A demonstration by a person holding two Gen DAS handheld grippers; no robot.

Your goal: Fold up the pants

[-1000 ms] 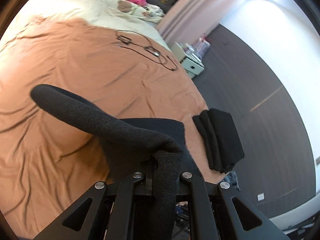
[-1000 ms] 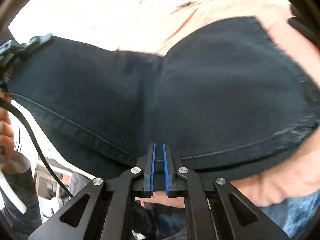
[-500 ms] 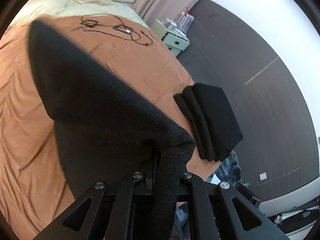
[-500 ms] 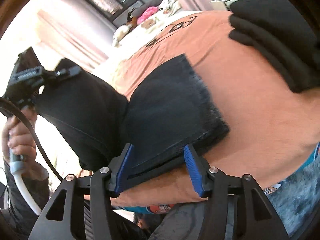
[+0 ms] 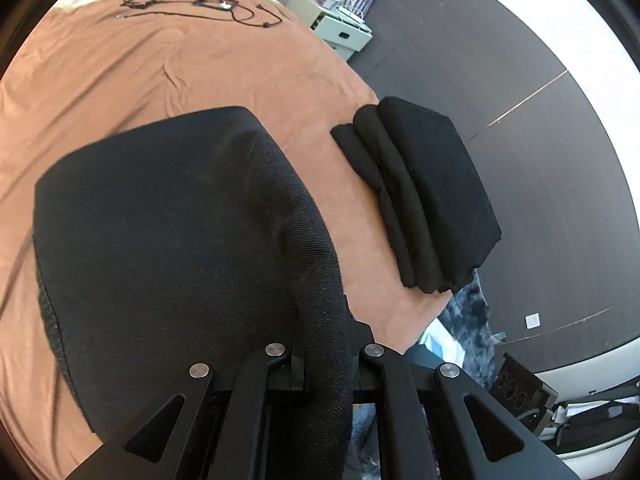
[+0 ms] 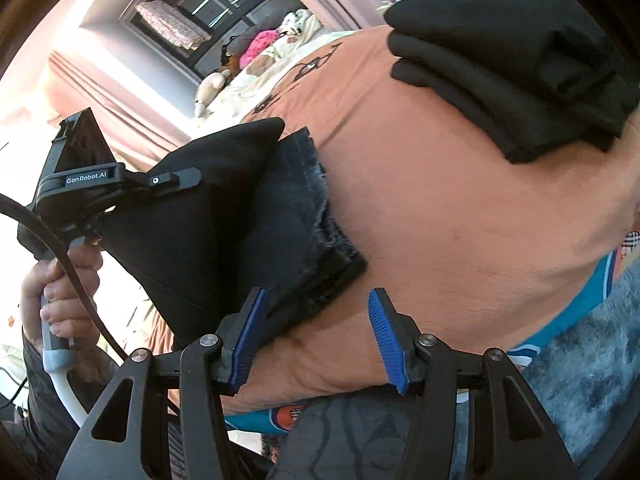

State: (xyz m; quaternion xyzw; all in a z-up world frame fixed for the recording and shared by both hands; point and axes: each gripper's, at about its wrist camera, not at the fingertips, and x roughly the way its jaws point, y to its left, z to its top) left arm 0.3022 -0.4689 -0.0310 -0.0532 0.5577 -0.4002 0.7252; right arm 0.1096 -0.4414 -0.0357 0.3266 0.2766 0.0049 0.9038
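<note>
The dark pants (image 5: 168,248) lie partly folded on the orange-brown bed cover (image 5: 168,72). My left gripper (image 5: 326,364) is shut on a fold of the pants and holds it above the layer on the bed. In the right wrist view the pants (image 6: 248,216) hang from the left gripper (image 6: 120,188), with frayed hems on the bed. My right gripper (image 6: 316,336) is open and empty at the bed's near edge, its left pad (image 6: 248,336) against the pants' edge.
A stack of folded black clothes (image 5: 424,196) sits at the bed's right edge; it also shows in the right wrist view (image 6: 512,60). Black cables (image 5: 200,6) lie farther up the bed. A small cabinet (image 5: 340,28) stands on the dark floor. Pillows and plush toys (image 6: 256,56) are at the headboard.
My right gripper let go of the pants, opened wide and drew back to the bed's edge. My left gripper carried its fold forward over the lower layer.
</note>
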